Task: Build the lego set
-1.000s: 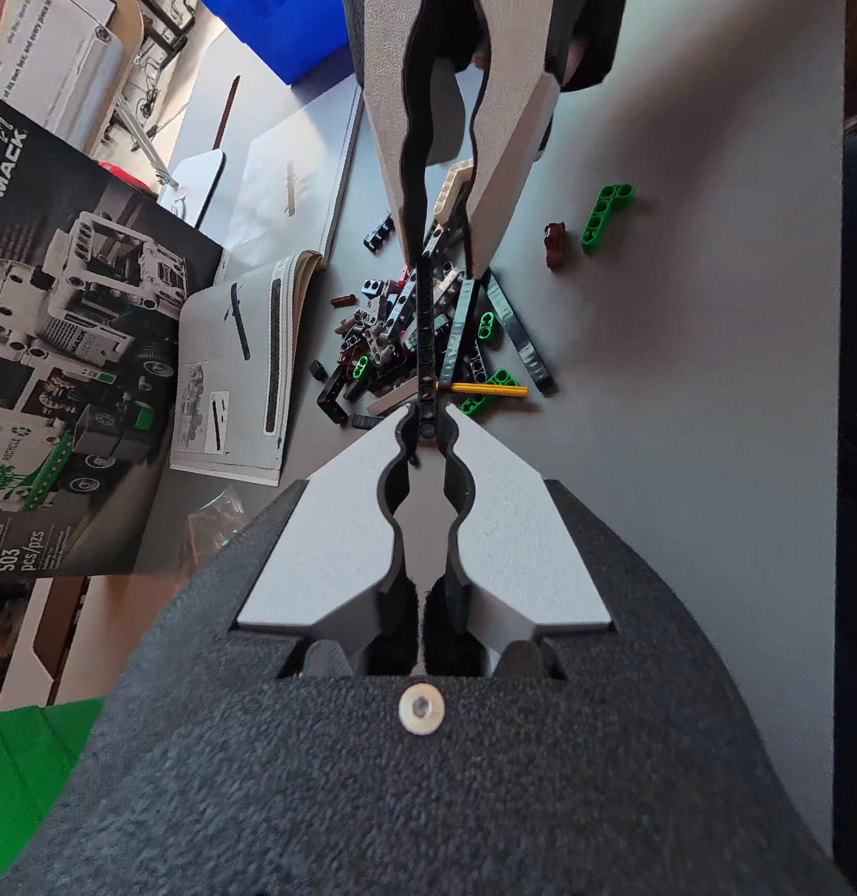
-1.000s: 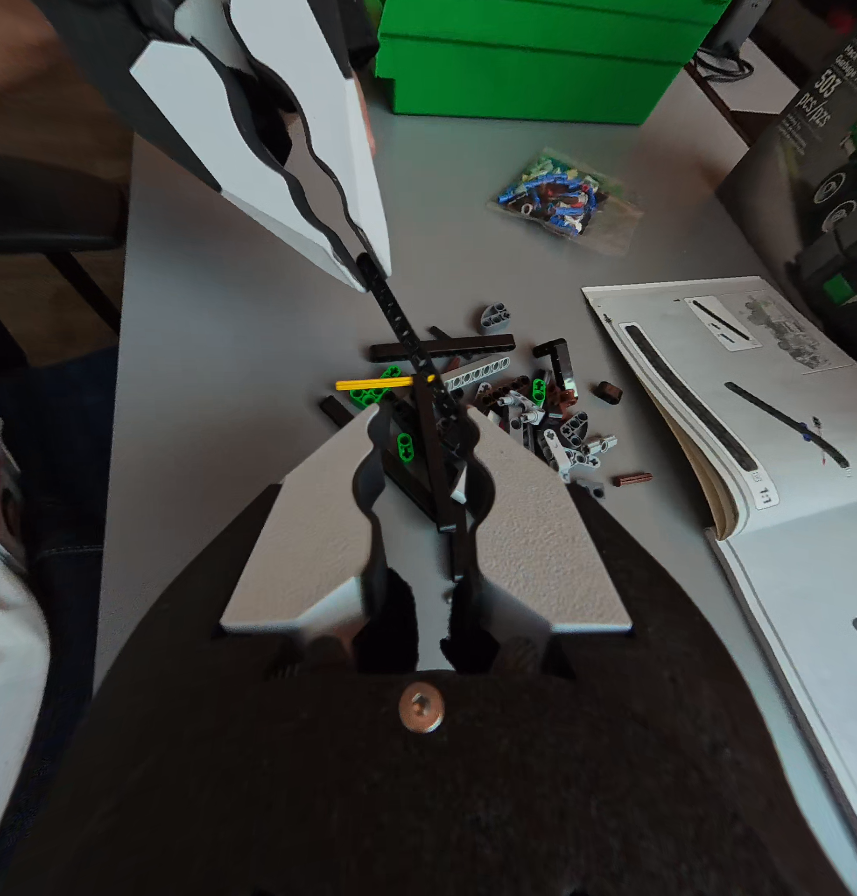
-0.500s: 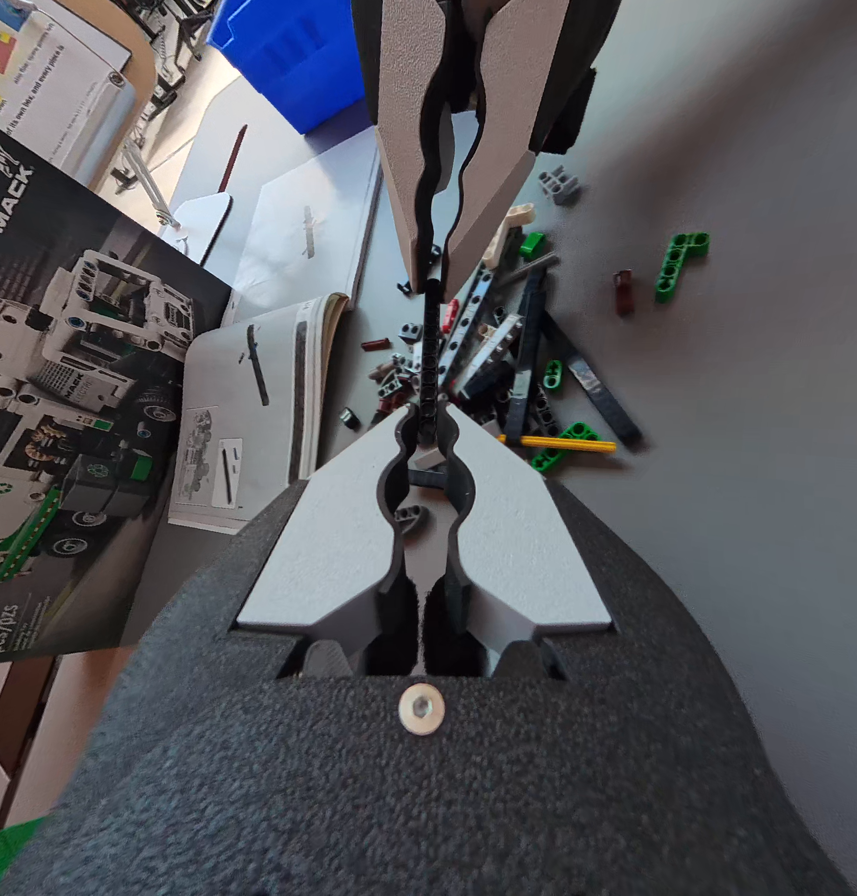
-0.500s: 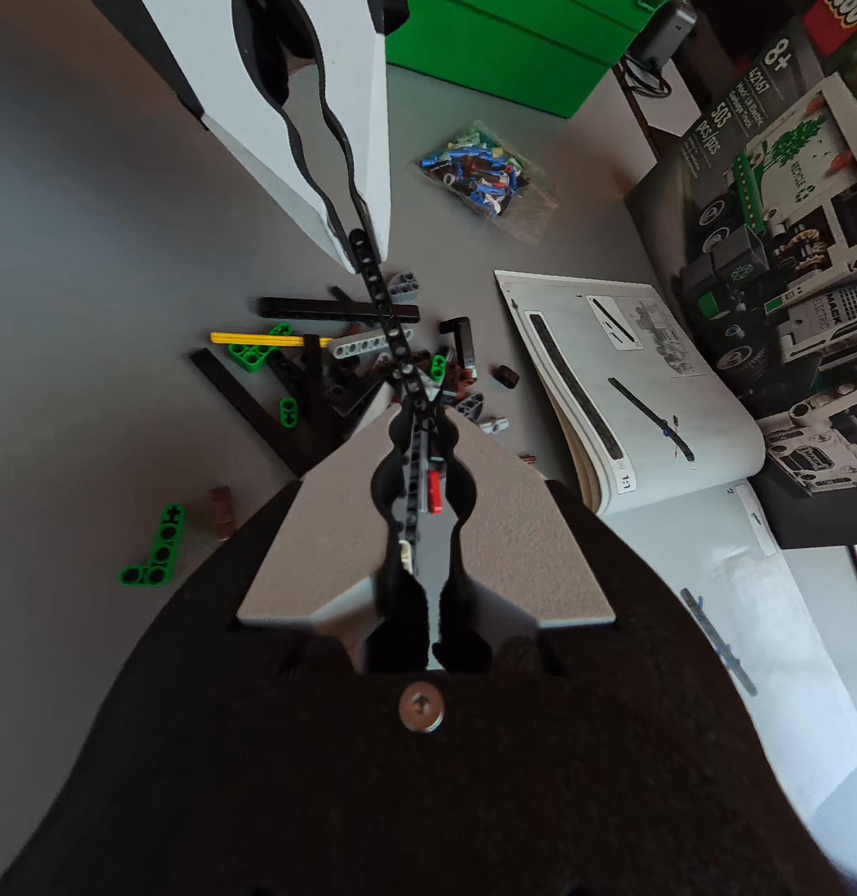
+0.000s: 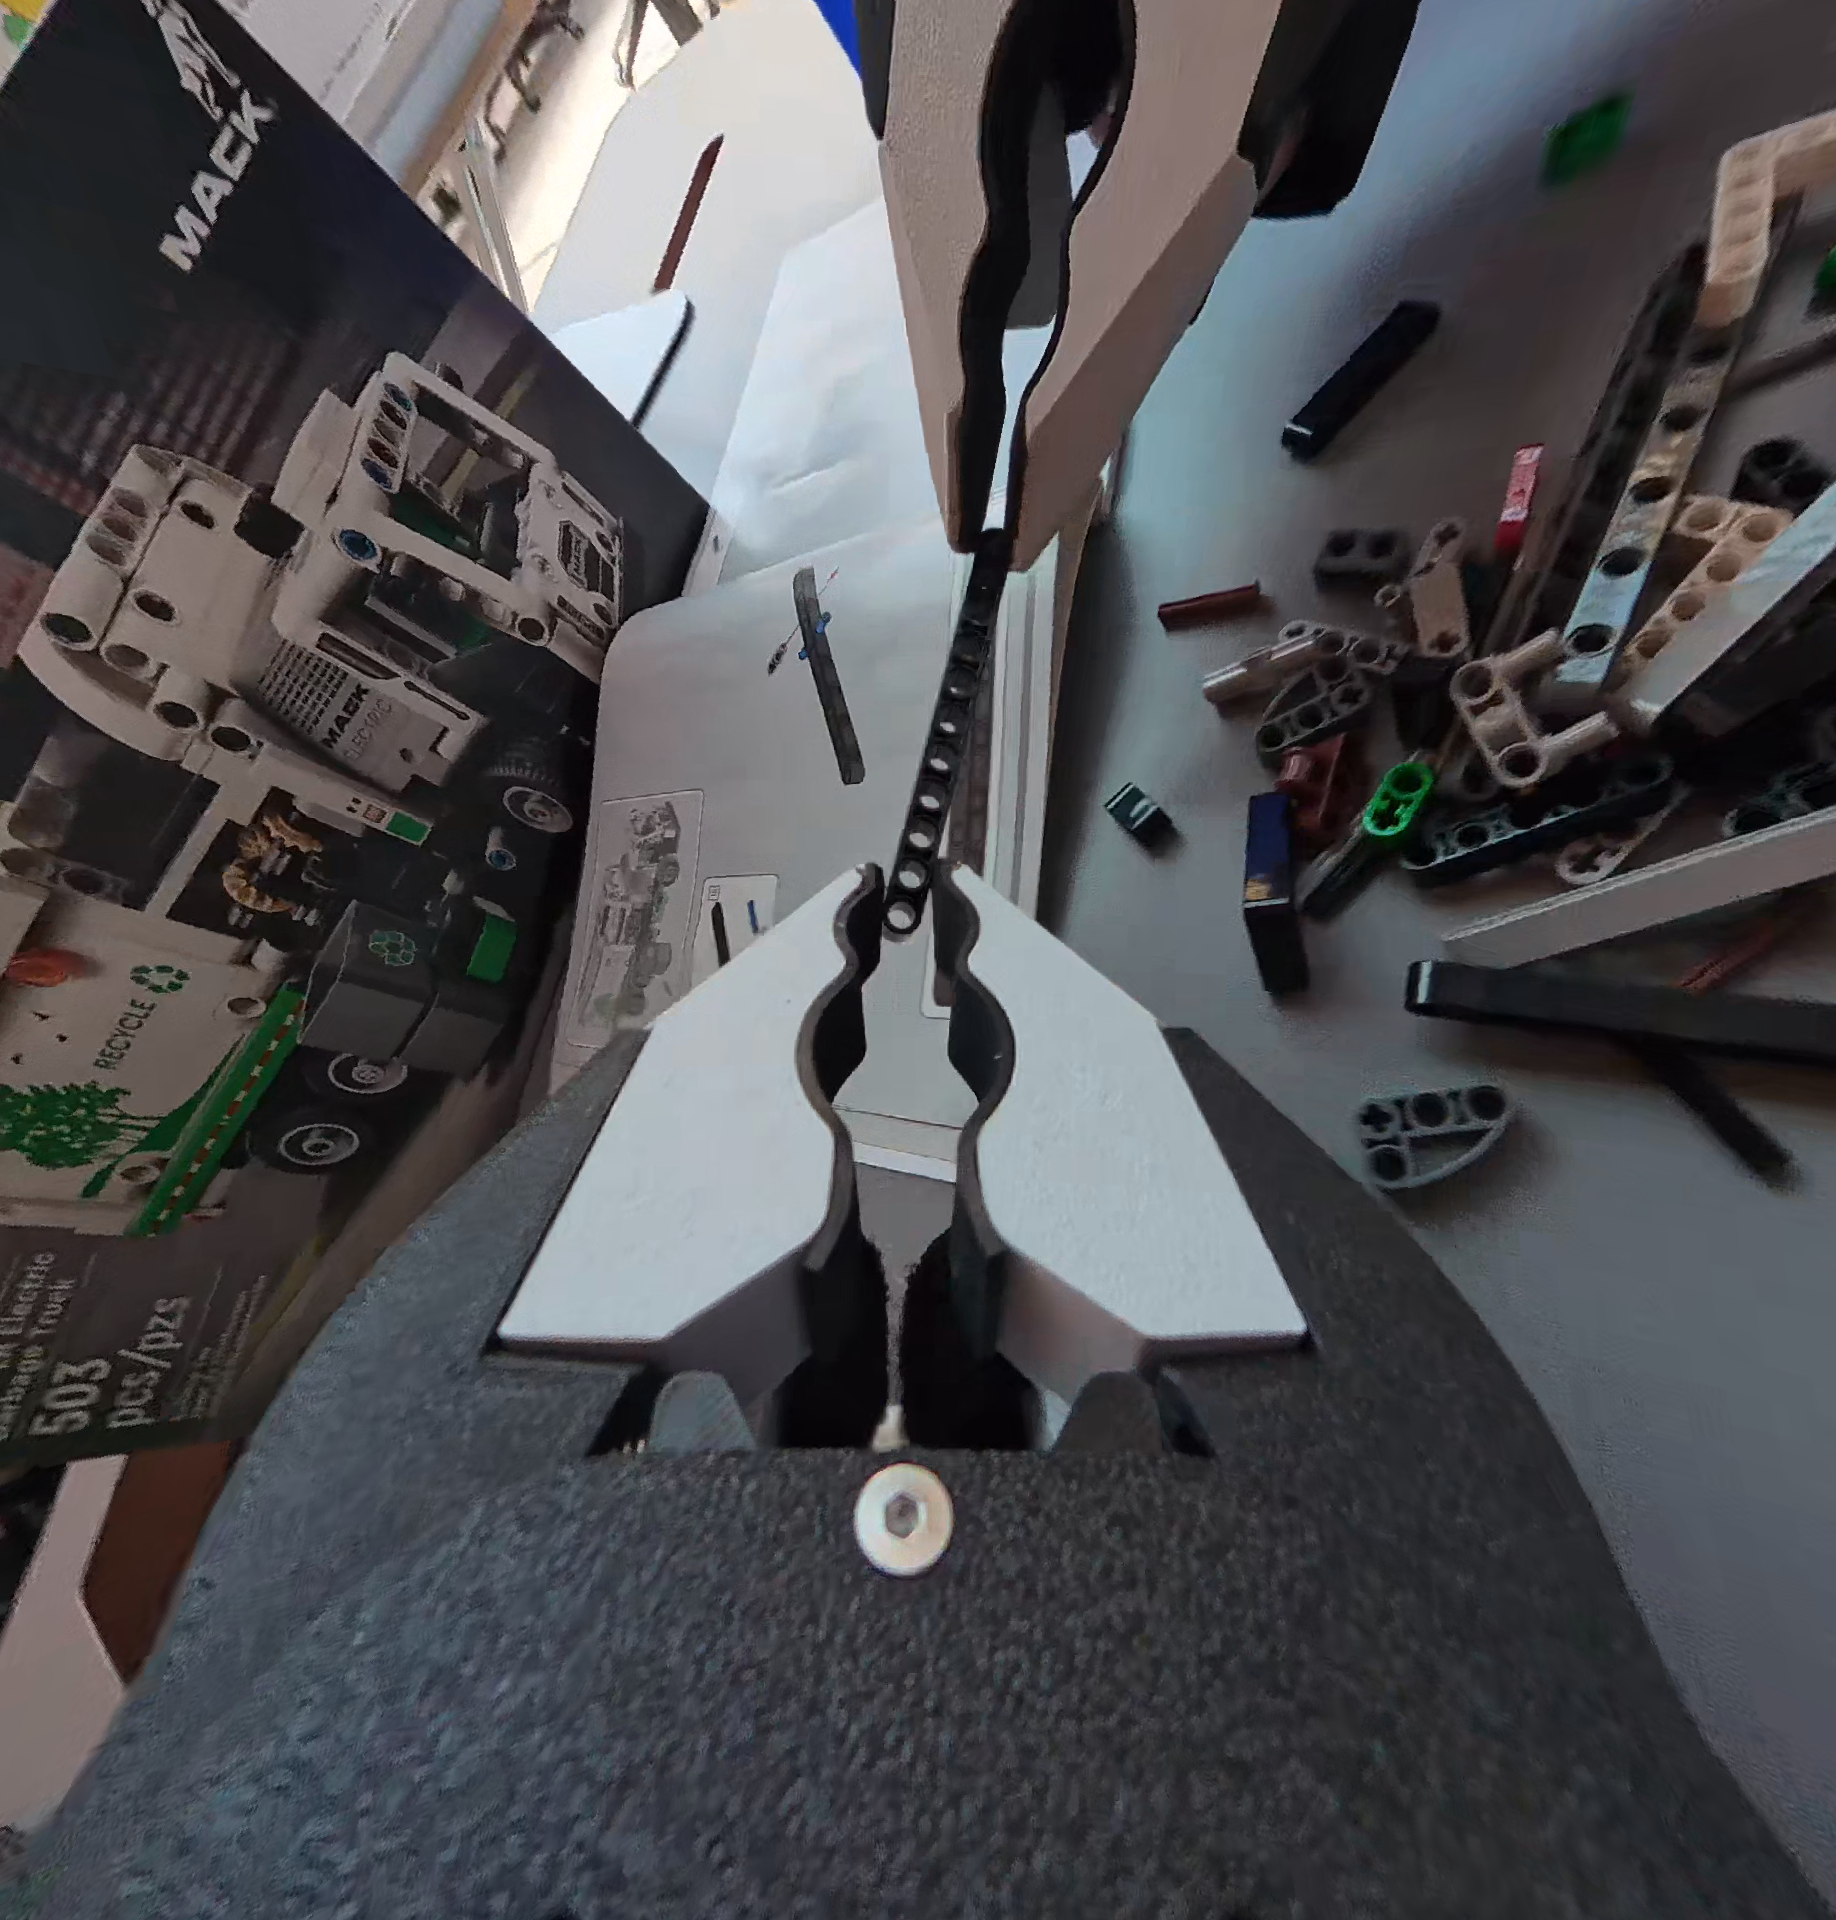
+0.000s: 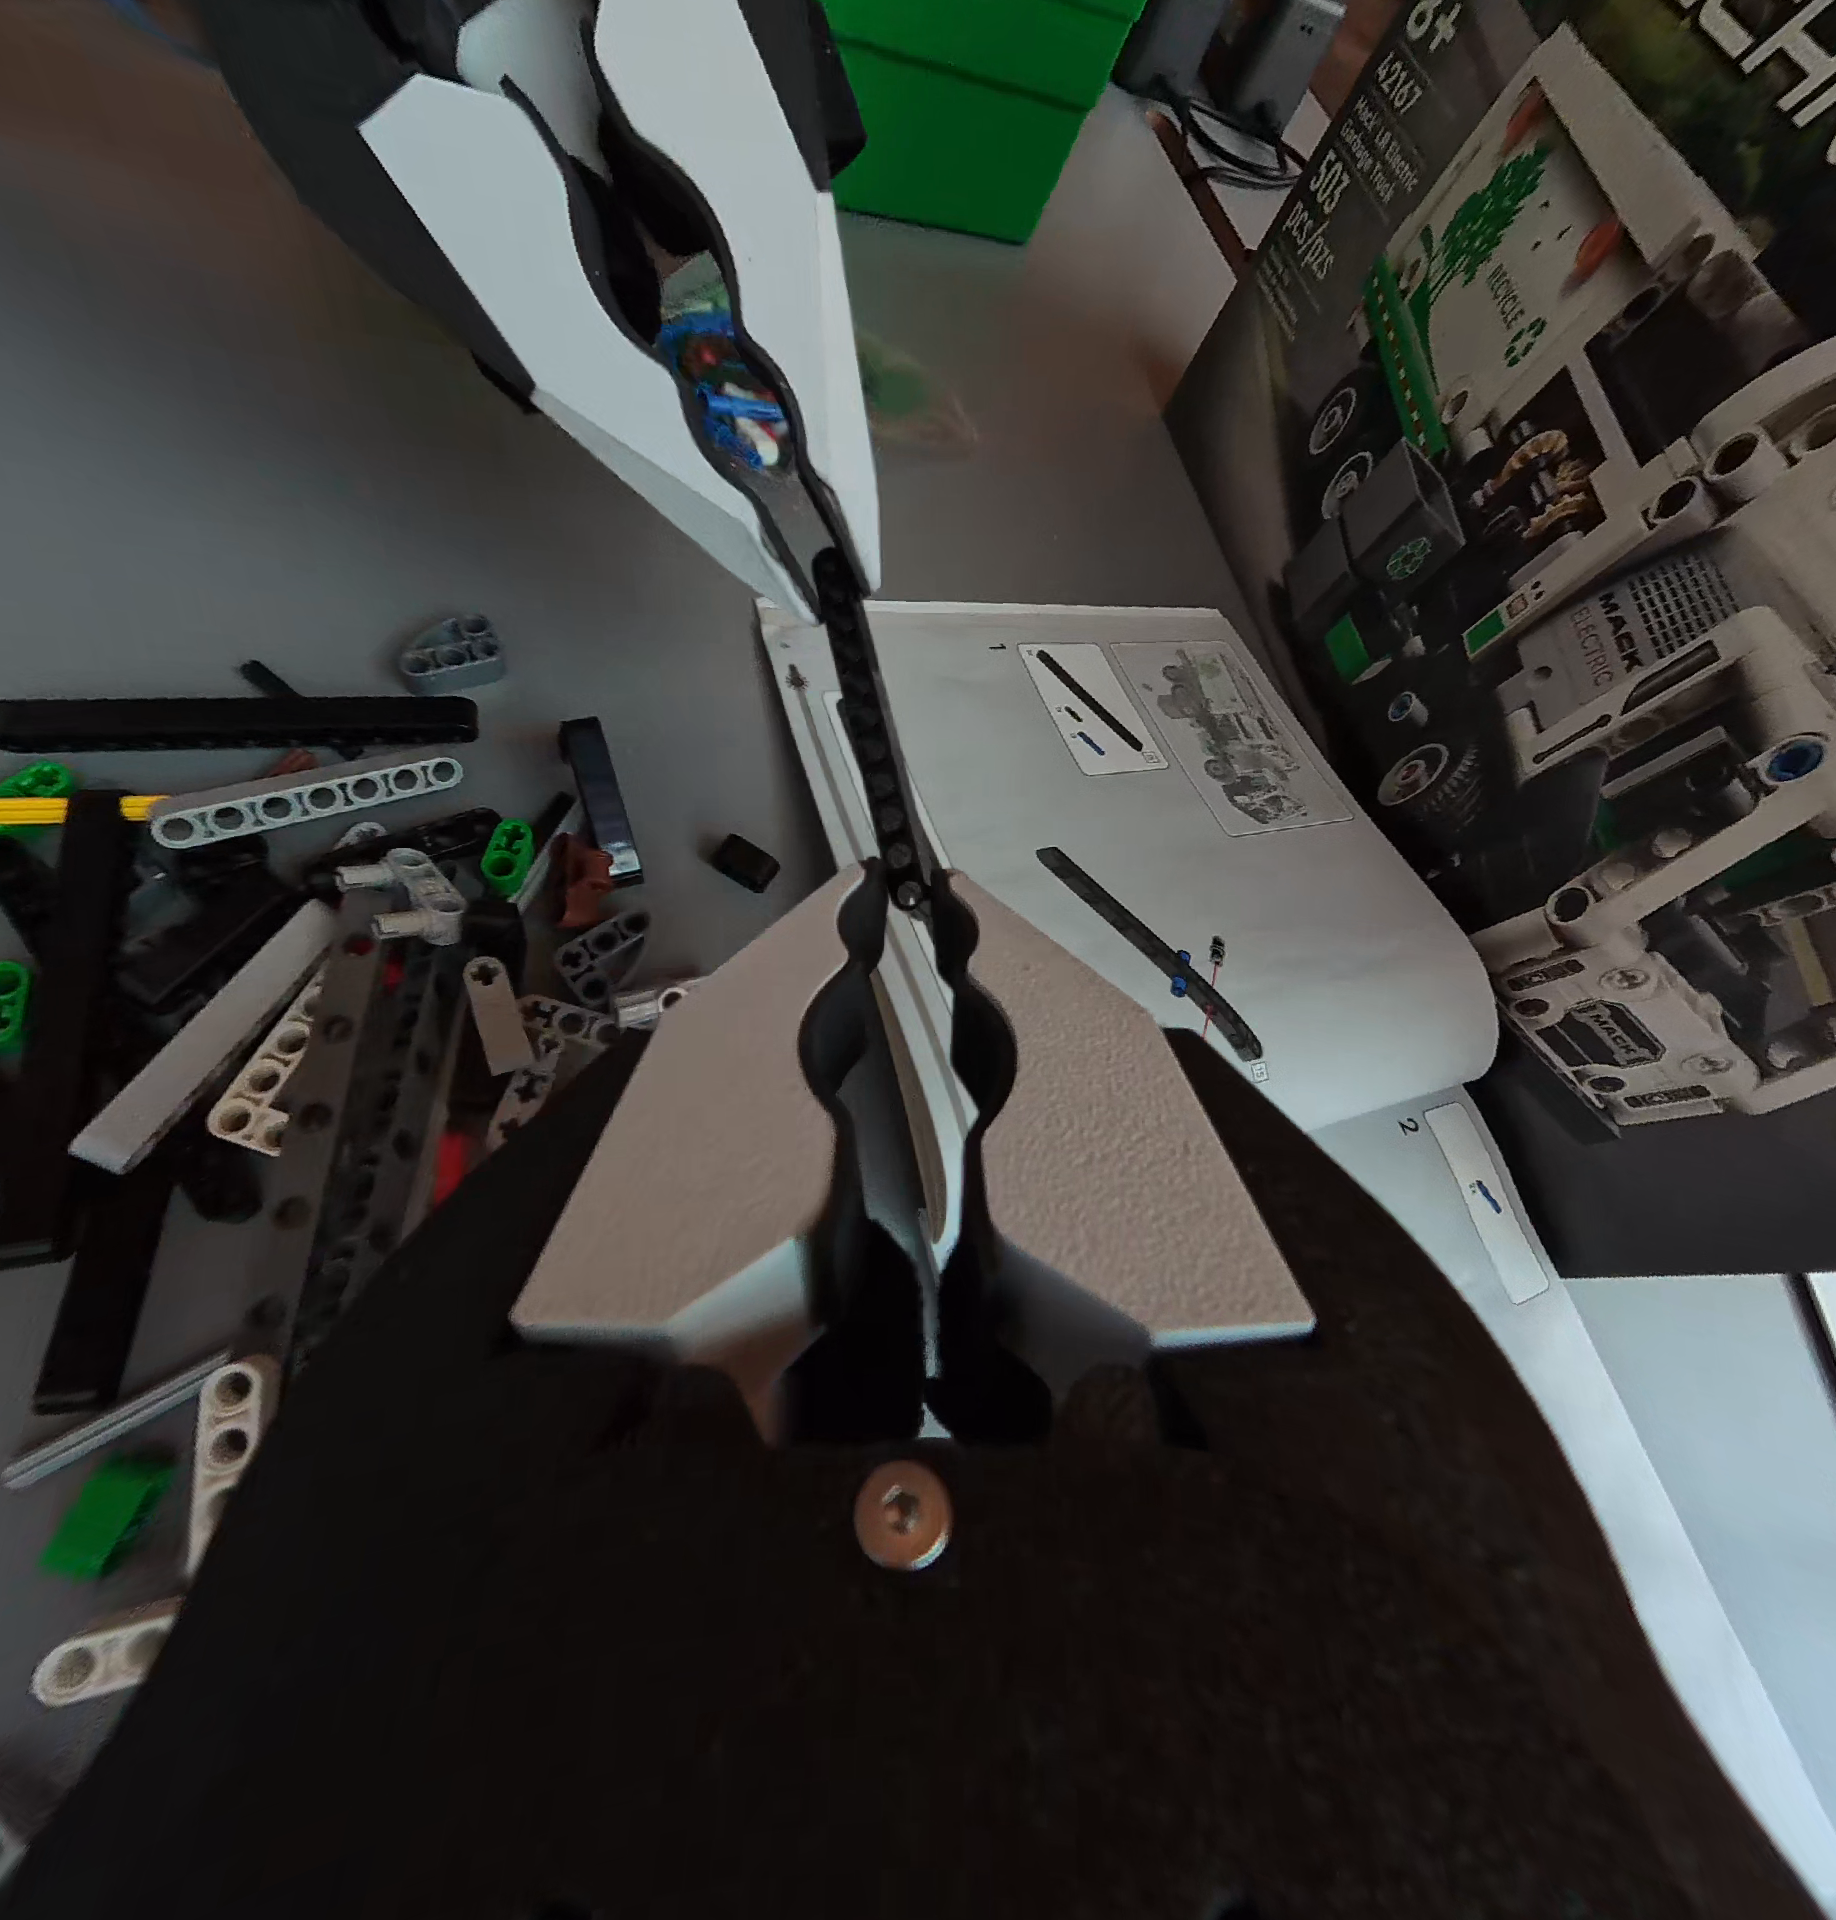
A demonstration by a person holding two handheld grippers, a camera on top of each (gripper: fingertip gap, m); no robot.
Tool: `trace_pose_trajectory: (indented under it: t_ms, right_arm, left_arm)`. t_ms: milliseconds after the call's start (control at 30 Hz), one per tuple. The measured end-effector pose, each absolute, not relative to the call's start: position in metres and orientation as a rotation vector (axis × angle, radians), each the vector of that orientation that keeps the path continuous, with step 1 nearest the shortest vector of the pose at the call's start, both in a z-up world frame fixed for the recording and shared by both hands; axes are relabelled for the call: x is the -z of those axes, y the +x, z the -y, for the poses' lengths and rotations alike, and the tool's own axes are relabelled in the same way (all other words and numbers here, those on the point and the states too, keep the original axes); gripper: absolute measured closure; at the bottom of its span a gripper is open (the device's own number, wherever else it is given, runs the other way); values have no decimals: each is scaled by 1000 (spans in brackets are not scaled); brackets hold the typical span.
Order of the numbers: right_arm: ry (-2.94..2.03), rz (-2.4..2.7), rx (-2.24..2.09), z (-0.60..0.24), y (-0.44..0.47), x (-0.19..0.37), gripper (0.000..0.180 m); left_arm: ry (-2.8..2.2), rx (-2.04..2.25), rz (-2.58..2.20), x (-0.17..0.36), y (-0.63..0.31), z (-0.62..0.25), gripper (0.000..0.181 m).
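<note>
A long thin black beam [image 5: 945, 727] with a row of holes hangs in the air between my two grippers. My left gripper [image 5: 909, 896] is shut on its near end, and my right gripper [image 5: 987, 535] pinches the far end at the top of the left wrist view. In the right wrist view the same beam [image 6: 872, 727] runs from my right gripper [image 6: 903, 885] up to the left gripper [image 6: 831, 582]. The beam is held above the open instruction booklet [image 5: 706, 748], which also shows in the right wrist view [image 6: 1153, 831].
A pile of loose pieces [image 5: 1516, 727] lies on the grey table, to the left in the right wrist view [image 6: 322, 935]. The set's box [image 5: 218, 675] stands beside the booklet [image 6: 1620, 623]. Green bins [image 6: 976, 125] and a bag of small parts [image 6: 732, 390] are behind. Across from one pair of fingers to the other is roughly 7 centimetres.
Both grippers, still shut on the black beam, have carried it sideways from above the pile of pieces to above the booklet. The table and box look closer now.
</note>
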State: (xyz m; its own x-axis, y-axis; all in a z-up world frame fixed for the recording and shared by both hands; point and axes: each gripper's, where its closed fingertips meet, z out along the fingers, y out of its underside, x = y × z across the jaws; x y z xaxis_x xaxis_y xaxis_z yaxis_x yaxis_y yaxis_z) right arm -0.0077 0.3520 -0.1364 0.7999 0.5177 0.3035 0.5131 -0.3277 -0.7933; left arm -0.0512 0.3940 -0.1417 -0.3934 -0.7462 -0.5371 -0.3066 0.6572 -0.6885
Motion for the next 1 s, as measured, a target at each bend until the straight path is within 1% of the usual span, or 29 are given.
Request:
trace_pose_trajectory:
  t_ms: [167,267,400,500,733,800,900,967,1000]
  right_arm:
    - [-1881,842,249,-351,0,133,173]
    - [-1938,789,110,-344,-2,142,173]
    - [-1992,624,-208,-339,0,142,155]
    - [-1990,550,-418,-333,-4,140,155]
    - [-1970,536,-379,-332,2,136,160]
    - [-1964,540,-342,-332,4,136,163]
    - [-1952,531,-337,-330,5,133,165]
    - [-1953,549,-394,-325,-1,131,166]
    - [-1956,567,-418,-322,-5,130,166]
  left_arm:
    - [-568,410,-1868,136,-44,-393,173]
    - [-424,275,-1826,137,-45,-388,173]
    - [-344,244,-1751,130,-49,-380,174]
    - [-375,268,-1722,122,-50,-382,174]
    - [-445,279,-1764,130,-57,-391,174]
    - [-526,268,-1753,125,-61,-396,174]
    - [-846,383,-1809,118,-86,-399,174]
    - [-1207,540,-1947,141,-121,-387,174]
    - [-1344,560,-1931,146,-137,-386,174]
